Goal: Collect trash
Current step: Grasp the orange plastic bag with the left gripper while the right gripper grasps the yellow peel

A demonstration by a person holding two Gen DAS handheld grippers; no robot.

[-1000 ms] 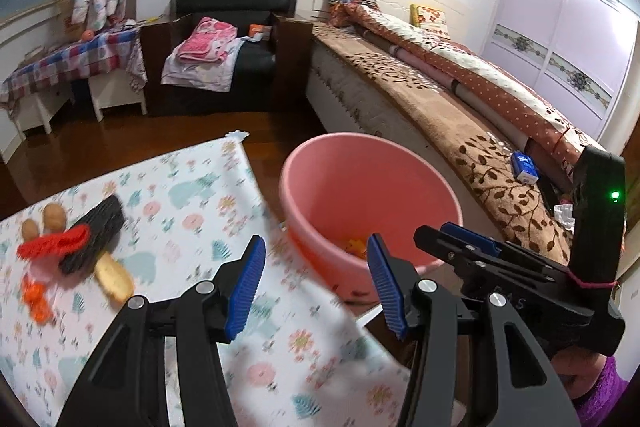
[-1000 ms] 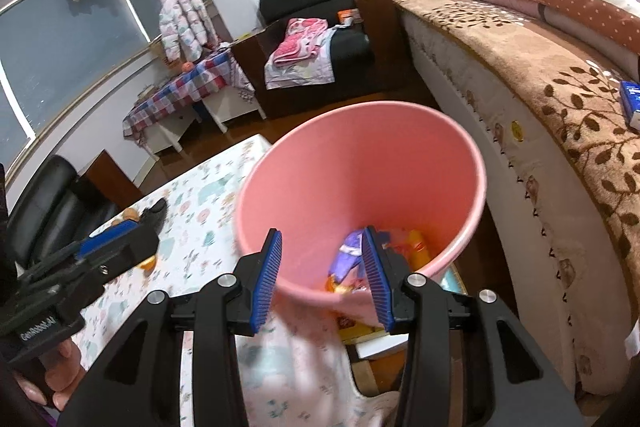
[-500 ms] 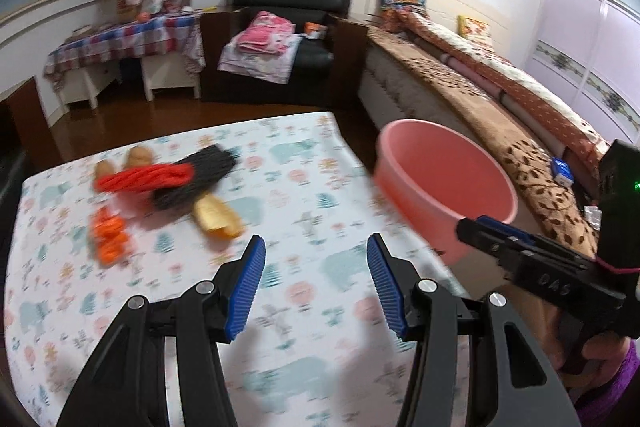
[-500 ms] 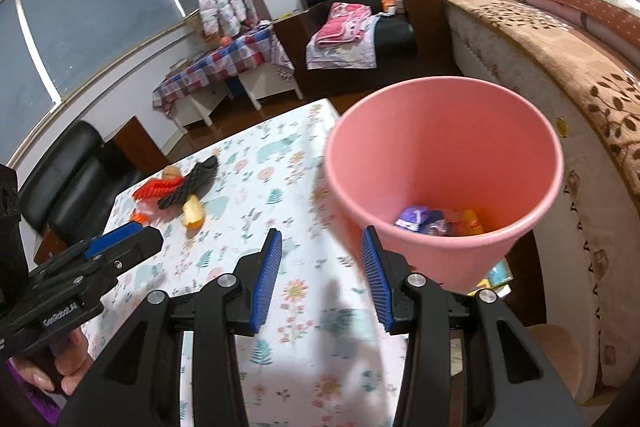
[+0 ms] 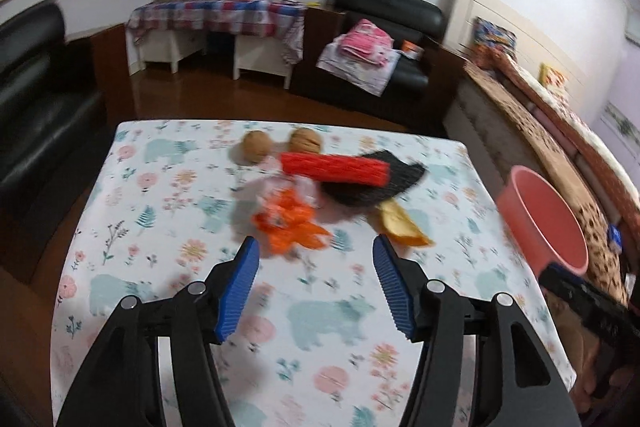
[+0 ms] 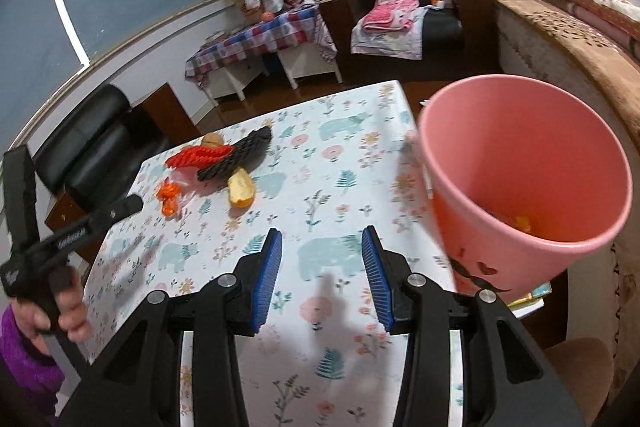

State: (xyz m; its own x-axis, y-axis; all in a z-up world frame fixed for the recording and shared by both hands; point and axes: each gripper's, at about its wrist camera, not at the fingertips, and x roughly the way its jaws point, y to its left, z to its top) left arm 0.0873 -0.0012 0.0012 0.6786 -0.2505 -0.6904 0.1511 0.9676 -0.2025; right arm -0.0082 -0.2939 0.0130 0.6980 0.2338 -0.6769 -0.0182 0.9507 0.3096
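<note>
A heap of trash lies on the floral tablecloth [image 5: 168, 211]: an orange wrapper [image 5: 290, 221], a red ridged piece [image 5: 334, 169], a black mesh piece [image 5: 376, 181], a yellow peel [image 5: 402, 225] and two walnuts [image 5: 256, 145]. My left gripper [image 5: 316, 281] is open and empty, just short of the orange wrapper. My right gripper [image 6: 320, 273] is open and empty above the cloth, left of the pink bin [image 6: 524, 171], which holds some trash. The heap also shows in the right wrist view [image 6: 224, 163], far from the right gripper.
The pink bin [image 5: 544, 223] stands off the table's right edge, beside a bed [image 5: 560, 123]. A black armchair [image 6: 92, 147] stands at the table's left, a black sofa with clothes [image 5: 380, 43] and a checked-cloth table [image 5: 216, 19] behind.
Both grippers have swung left, away from the bin and over the table. The left one has closed in on the trash heap. Both stay open and empty.
</note>
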